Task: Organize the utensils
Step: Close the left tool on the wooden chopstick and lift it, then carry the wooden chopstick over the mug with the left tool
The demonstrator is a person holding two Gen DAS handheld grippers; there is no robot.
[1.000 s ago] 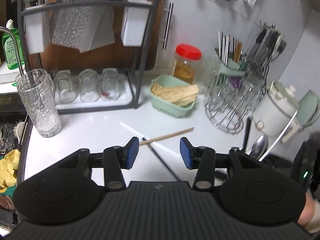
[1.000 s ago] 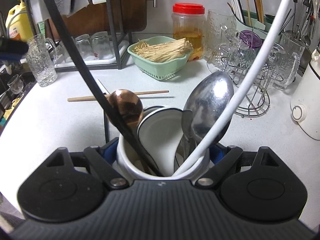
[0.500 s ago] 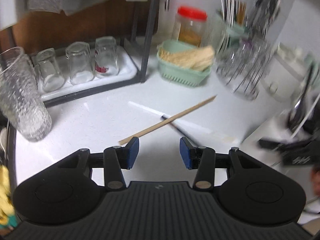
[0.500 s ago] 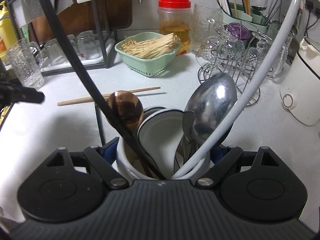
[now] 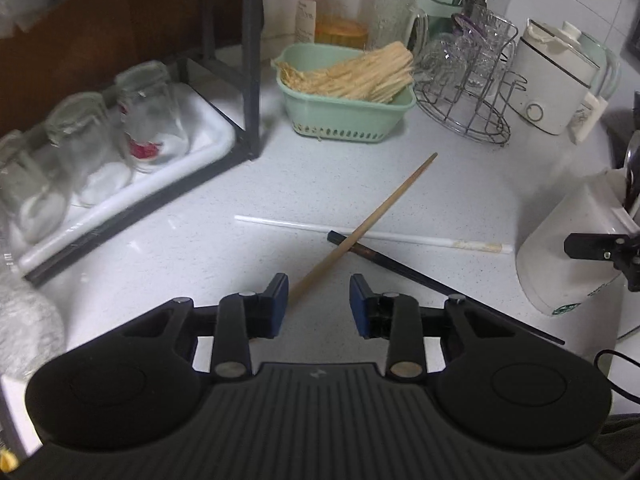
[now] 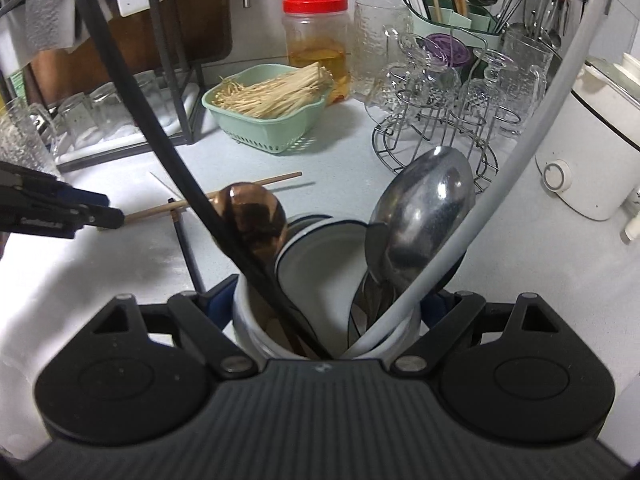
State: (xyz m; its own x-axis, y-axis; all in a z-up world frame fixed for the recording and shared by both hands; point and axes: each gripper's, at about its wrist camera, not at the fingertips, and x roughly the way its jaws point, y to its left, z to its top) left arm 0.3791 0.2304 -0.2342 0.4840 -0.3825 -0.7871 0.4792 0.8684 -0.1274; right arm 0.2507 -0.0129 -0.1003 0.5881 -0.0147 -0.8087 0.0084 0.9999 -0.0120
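On the pale speckled countertop (image 5: 460, 184), the left gripper (image 5: 318, 300) hovers with its blue-padded fingers apart, the near end of a light wooden chopstick (image 5: 372, 220) lying in the gap between them without touching either pad. That chopstick crosses over a black chopstick (image 5: 420, 272) and a thin white chopstick (image 5: 392, 236), all three lying loose in front of the mint-green plastic basket of pale sticks (image 5: 348, 88). Further right, the right gripper (image 6: 326, 304) is clamped on a white ceramic utensil cup (image 6: 256, 320), which holds a long black chopstick (image 6: 160, 136), a copper-coloured spoon (image 6: 256, 220), a large steel spoon (image 6: 428, 208) and a curved white handle (image 6: 520, 148).
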